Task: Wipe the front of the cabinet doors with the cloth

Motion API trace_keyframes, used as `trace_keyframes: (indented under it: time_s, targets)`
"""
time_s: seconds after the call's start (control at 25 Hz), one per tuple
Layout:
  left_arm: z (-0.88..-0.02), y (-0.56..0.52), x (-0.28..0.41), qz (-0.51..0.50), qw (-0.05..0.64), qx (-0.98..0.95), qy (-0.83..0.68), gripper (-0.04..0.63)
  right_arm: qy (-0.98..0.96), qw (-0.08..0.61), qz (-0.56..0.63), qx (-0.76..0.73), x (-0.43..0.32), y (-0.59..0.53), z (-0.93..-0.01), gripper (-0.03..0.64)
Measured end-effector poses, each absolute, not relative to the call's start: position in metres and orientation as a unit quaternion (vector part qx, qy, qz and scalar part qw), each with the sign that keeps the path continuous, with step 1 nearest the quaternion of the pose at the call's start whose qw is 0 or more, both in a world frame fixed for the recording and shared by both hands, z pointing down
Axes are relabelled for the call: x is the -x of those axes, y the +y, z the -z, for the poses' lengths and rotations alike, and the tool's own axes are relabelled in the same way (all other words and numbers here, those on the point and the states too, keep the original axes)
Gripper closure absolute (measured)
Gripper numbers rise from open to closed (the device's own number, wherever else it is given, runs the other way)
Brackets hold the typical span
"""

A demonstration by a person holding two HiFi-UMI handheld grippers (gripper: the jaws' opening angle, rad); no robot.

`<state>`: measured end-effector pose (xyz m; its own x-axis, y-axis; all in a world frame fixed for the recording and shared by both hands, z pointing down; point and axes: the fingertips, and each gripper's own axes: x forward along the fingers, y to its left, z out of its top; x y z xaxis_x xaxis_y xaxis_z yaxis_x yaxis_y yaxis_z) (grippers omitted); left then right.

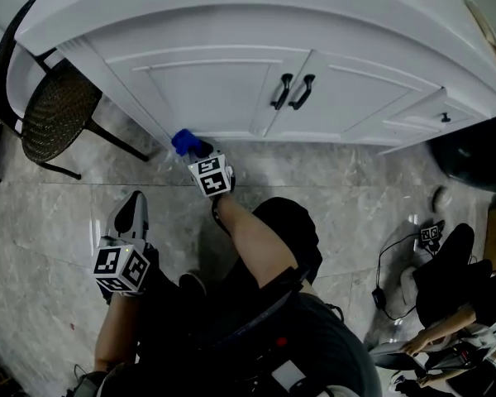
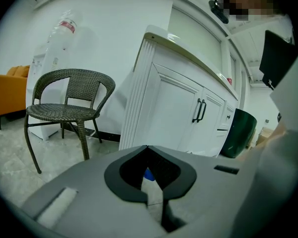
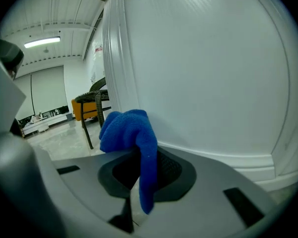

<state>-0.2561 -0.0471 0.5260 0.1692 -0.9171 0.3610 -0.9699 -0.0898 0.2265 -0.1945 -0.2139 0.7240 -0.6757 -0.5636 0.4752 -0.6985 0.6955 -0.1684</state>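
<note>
- Right tool (image 1: 200, 154) is clenched on the blue cloth (image 3: 126, 130), pinching a hanging tail while the bunched end stands out past the tips.
- Left tool (image 1: 132, 213) is closed with nothing in it, held low over the floor, near the person and well apart from the cabinet.
- The cloth sits at the bottom left corner of the left door (image 1: 215, 89), beside the fluted corner post; actual contact with the panel cannot be confirmed.
- Judged step: wiping is under way low on the left door. The right door (image 1: 372, 98) likely remains to be done.
- The next move calls for pressing the bunch flat on the panel and sweeping right, skirting the black handles (image 1: 293, 91).
- The cloth's long axis follows the tool's line, bunched end pointing far-left at the cabinet, tail trailing back.
</note>
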Motion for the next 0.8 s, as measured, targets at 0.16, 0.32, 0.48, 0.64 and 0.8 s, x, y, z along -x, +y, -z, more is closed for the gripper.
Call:
trace_keyframes:
  time_s: [0.16,0.32,0.48,0.64,0.8]
  targets:
    - [-0.525,-0.056,0.247,-0.062,0.207,-0.743,-0.634,0.592,-0.889,0.211,-0.173,-0.368,0.167,-0.216,-0.732,0.568]
    - [-0.526,-0.066,0.238,-0.055,0.211,-0.75,-0.624,0.592,-0.871,0.217,-0.189,-0.398,0.13,-0.223,-0.739,0.568]
    - [-0.529,-0.074,0.221,-0.051,0.217,-0.761,-0.61,0.592,-0.849,0.218,-0.205,-0.435,0.086,-0.228,-0.747,0.568]
    - [-0.526,-0.084,0.204,-0.047,0.215,-0.773,-0.595,0.592,-0.812,0.226,-0.224,-0.49,0.026,-0.234,-0.756,0.568]
    - [-0.525,-0.093,0.186,-0.046,0.212,-0.786,-0.579,0.592,-0.771,0.218,-0.245,-0.545,-0.031,-0.238,-0.752,0.568]
